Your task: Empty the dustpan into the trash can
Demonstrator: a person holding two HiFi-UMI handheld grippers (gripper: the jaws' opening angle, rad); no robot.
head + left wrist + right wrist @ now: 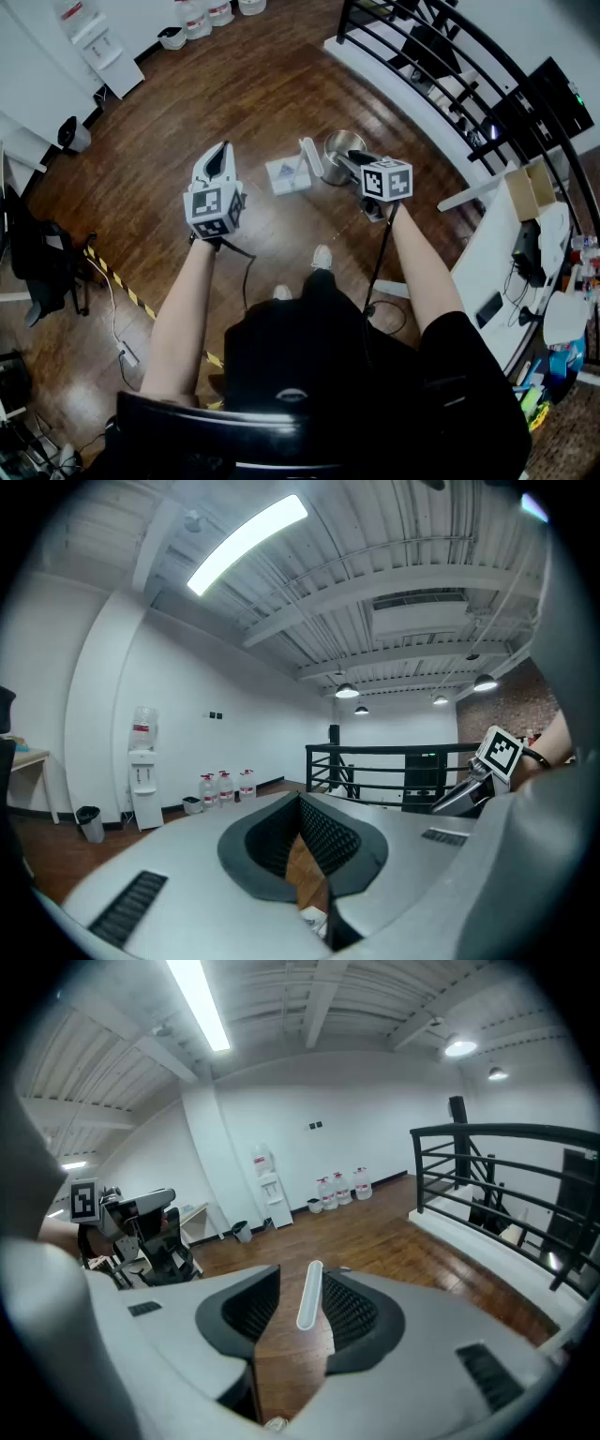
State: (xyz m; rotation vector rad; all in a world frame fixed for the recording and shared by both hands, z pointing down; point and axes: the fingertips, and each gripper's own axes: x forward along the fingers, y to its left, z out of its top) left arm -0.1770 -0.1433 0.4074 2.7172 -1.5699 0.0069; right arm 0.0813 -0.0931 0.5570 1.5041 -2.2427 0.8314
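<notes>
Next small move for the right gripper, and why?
Probably lower the right gripper onto the dustpan handle and close. Its jaws stand apart with the upright handle lined up between them, ungripped; the dustpan sits on the floor beside the trash can.

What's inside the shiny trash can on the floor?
The open top of the trash can shows only a dim grey inside; no rubbish can be made out. The right gripper covers one side of it, so that part is hidden.
</notes>
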